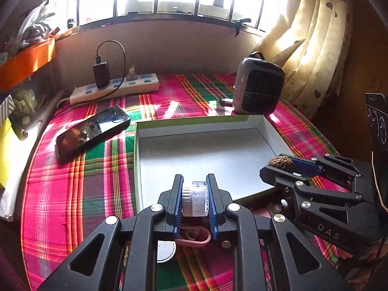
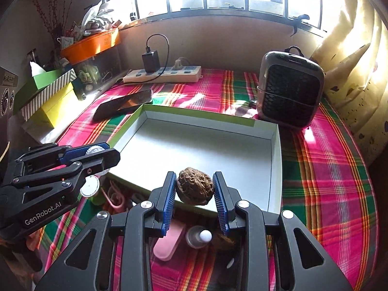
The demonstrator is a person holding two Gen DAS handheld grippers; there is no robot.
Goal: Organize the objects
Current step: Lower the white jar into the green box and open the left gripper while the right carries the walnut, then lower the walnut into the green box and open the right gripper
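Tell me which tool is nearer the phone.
Left. The left tool, shut on a small clear bottle, is over the box's near edge on the phone's side. The right tool, shut on a walnut, is further toward the heater's side.

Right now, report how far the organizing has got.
Done: nothing, the white box is empty. In hand: left gripper clamps a small clear bottle, right gripper a walnut. Left: a pink clip, another small bottle lie near the box.

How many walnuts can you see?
2. One walnut sits in the right gripper; a second walnut, it seems, lies half hidden on the cloth below. More may be hidden.
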